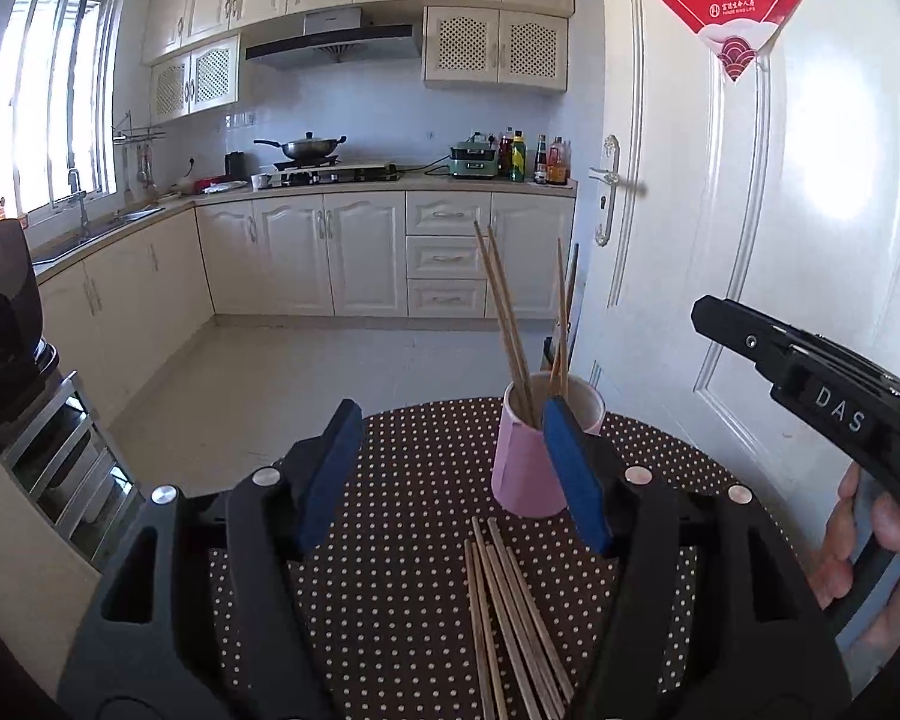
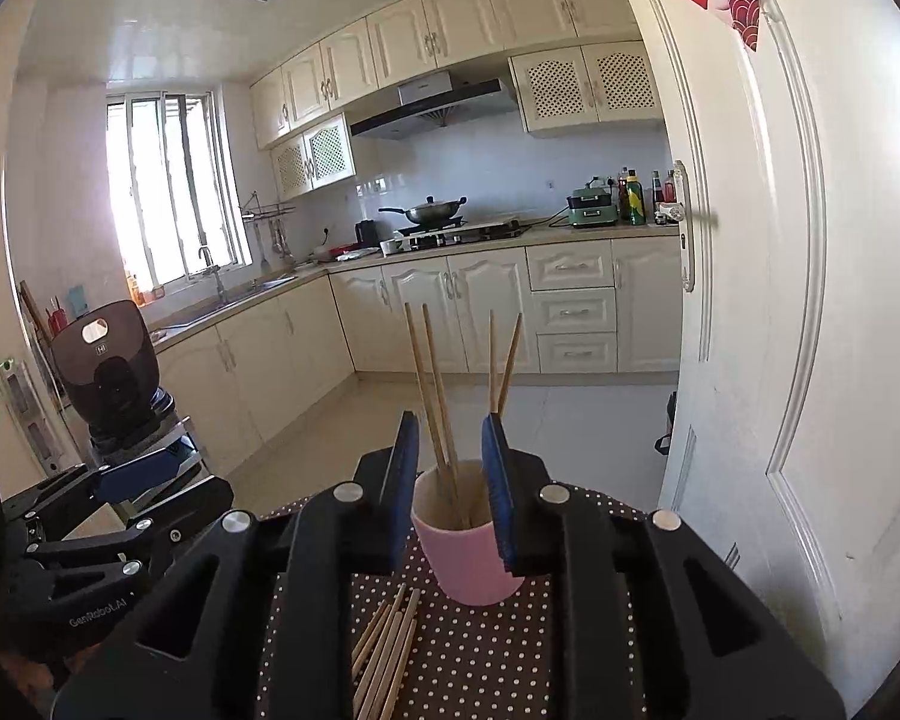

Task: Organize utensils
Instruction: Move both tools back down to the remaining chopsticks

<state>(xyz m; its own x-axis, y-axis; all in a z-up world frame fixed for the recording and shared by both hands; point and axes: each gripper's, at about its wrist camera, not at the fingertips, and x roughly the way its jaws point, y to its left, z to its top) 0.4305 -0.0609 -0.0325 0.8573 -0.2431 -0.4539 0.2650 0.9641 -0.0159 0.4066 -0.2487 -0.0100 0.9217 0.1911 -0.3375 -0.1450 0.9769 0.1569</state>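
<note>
A pink cup (image 1: 525, 468) (image 2: 471, 564) stands on the dotted table (image 1: 402, 450) with several wooden chopsticks (image 1: 510, 324) (image 2: 435, 396) upright in it. Several more loose chopsticks (image 1: 510, 618) (image 2: 387, 654) lie on the table in front of the cup. My left gripper (image 1: 450, 420) is open and empty above the loose chopsticks, its right finger beside the cup. My right gripper (image 2: 450, 432) is open and empty, its fingers either side of the cup's rim. The right gripper also shows at the right in the left wrist view (image 1: 810, 384), the left gripper at the left in the right wrist view (image 2: 120, 480).
A white door (image 1: 750, 240) (image 2: 810, 300) stands close on the right of the table. A black appliance (image 1: 0, 324) (image 2: 111, 372) sits on a metal rack at the left. Kitchen cabinets and a stove with a wok (image 1: 306, 147) lie beyond the floor.
</note>
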